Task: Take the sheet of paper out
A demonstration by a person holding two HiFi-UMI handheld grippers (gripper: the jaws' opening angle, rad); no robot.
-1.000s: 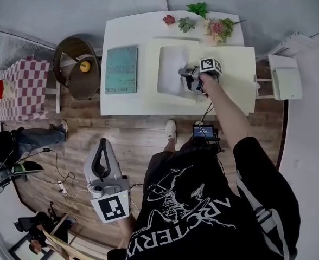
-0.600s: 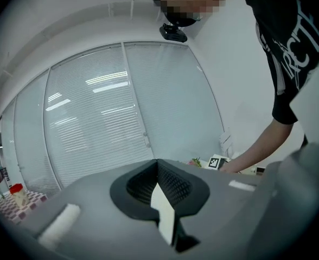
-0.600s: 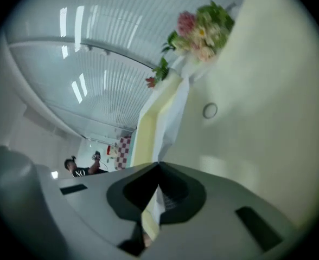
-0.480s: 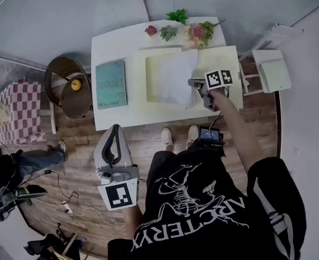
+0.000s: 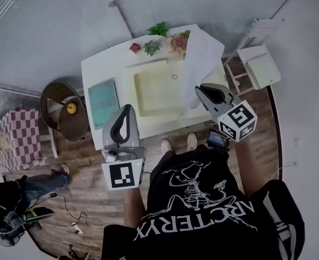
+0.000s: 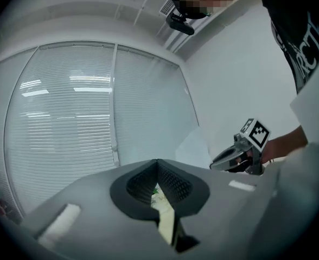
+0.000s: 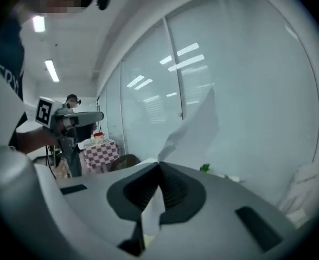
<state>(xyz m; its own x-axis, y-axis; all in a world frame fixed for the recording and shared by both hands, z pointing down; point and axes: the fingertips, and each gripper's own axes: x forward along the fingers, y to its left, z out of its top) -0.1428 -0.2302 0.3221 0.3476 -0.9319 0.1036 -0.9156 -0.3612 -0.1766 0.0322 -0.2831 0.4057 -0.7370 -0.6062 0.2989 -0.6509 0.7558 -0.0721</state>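
The white sheet of paper [image 5: 203, 53] hangs in the air above the right end of the white table [image 5: 102, 69]. My right gripper [image 5: 198, 89] is shut on its lower edge; in the right gripper view the paper [image 7: 195, 131] rises from between the closed jaws of that gripper [image 7: 159, 164]. The pale yellow folder [image 5: 154, 93] lies flat on the table below, with no sheet on it. My left gripper [image 5: 126, 108] is over the table's near edge, jaws together and holding nothing. In the left gripper view its tips [image 6: 158, 161] meet, and the paper [image 6: 195, 148] shows ahead.
A teal book [image 5: 103, 103] lies at the table's left. Artificial flowers [image 5: 159, 37] sit along its far edge. A wicker chair [image 5: 67, 110] and a checked table [image 5: 18, 140] stand to the left, a white shelf [image 5: 260, 66] to the right. A person sits on the floor at lower left.
My right gripper has risen and rolled, lifting the paper off the yellow folder into the air. The left gripper has moved forward from over the floor to the table's near edge.
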